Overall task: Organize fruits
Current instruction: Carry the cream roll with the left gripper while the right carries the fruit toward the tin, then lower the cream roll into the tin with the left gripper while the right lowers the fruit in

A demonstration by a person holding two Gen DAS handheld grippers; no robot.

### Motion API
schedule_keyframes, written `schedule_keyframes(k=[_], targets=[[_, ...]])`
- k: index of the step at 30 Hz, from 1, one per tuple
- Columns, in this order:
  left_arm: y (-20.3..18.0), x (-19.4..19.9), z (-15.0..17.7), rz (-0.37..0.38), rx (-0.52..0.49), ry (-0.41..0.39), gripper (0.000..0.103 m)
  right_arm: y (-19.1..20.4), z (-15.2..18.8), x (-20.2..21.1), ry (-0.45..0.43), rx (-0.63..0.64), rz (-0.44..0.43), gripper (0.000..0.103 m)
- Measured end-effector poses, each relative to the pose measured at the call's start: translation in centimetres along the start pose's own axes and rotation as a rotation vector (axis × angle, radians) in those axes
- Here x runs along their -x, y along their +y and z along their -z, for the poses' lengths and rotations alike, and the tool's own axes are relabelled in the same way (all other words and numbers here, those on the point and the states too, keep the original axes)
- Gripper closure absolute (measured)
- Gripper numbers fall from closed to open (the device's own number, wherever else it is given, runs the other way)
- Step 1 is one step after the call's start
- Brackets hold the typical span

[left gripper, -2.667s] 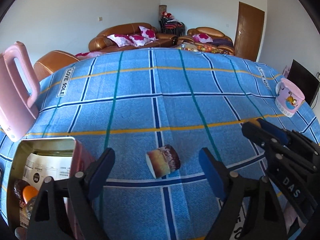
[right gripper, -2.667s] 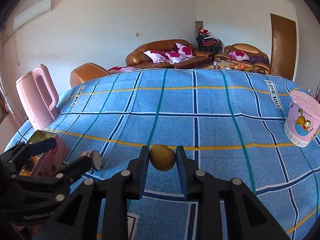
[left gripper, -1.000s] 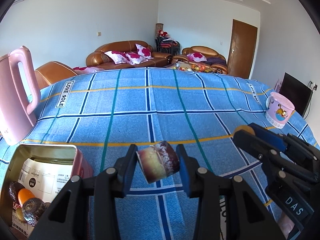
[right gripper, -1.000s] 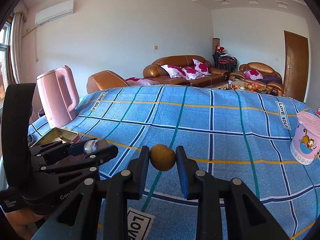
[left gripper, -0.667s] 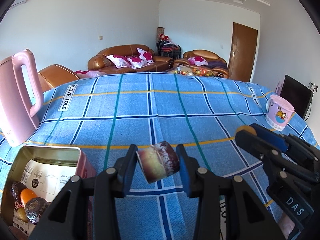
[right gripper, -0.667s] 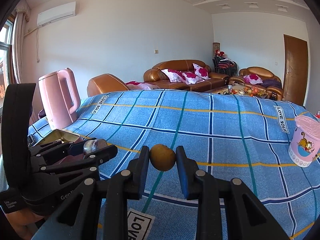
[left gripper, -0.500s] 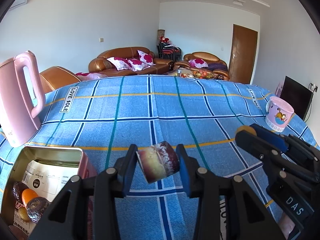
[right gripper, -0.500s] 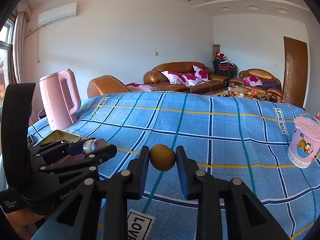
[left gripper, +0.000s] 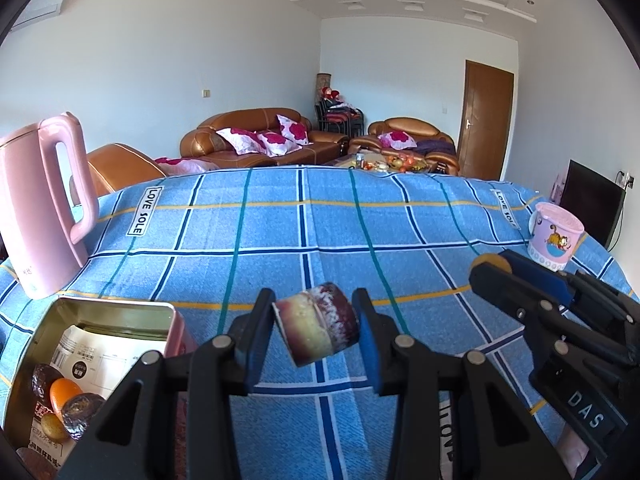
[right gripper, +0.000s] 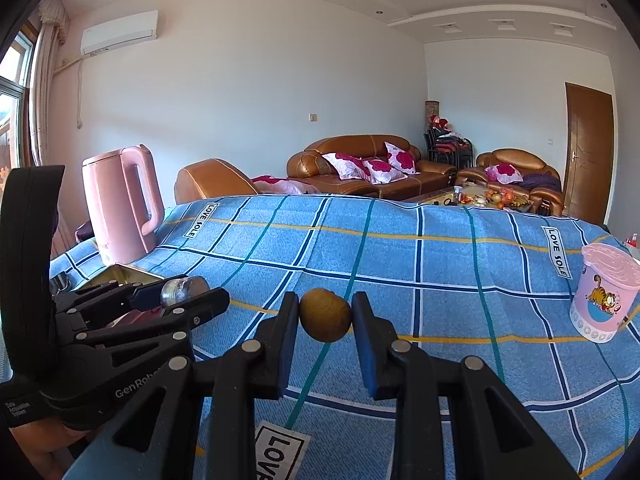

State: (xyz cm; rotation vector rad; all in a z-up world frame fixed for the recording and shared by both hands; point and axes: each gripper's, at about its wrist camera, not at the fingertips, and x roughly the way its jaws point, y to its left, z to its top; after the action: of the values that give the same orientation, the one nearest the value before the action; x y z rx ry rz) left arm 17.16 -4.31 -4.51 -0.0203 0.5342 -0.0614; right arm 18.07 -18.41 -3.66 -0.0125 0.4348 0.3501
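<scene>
Fruits (left gripper: 64,400) inside tin (left gripper: 116,306): left view only; both hand-held grippers pinching fruit.

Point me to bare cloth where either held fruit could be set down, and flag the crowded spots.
Free: the wide middle of the blue checked tablecloth, between the pink kettle and the cartoon cup, back to the far edge. Crowded: the near-left corner, where the open tin sits close beside the kettle, and the left gripper hangs next to it.
</scene>
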Motion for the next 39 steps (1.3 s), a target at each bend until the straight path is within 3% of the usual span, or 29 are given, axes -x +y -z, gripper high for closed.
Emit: schedule_keyframes(k=[15,26,30,39], targets=[[-0.3,2.1,0.1,-0.023,-0.014,-0.098,0.062,0.5,0.2,1.4,-0.065,0.019,-0.003,0.074],[0.7,4.7,1.5,-0.007,0.000,-0.096,0.062,1.8,0.6,2.4,-0.053,0.045,-0.015,0.074],[2.1,6.4,1.9,-0.010,0.012,-0.102,0.062,2.7,0.8,2.6,-0.035,0.038,-0.041,0.074],[6.0,9.7,2.5,-0.094,0.039,-0.105,0.062,7.5,-0.6,3.8,-0.054,0.085,-0.145,0.074]])
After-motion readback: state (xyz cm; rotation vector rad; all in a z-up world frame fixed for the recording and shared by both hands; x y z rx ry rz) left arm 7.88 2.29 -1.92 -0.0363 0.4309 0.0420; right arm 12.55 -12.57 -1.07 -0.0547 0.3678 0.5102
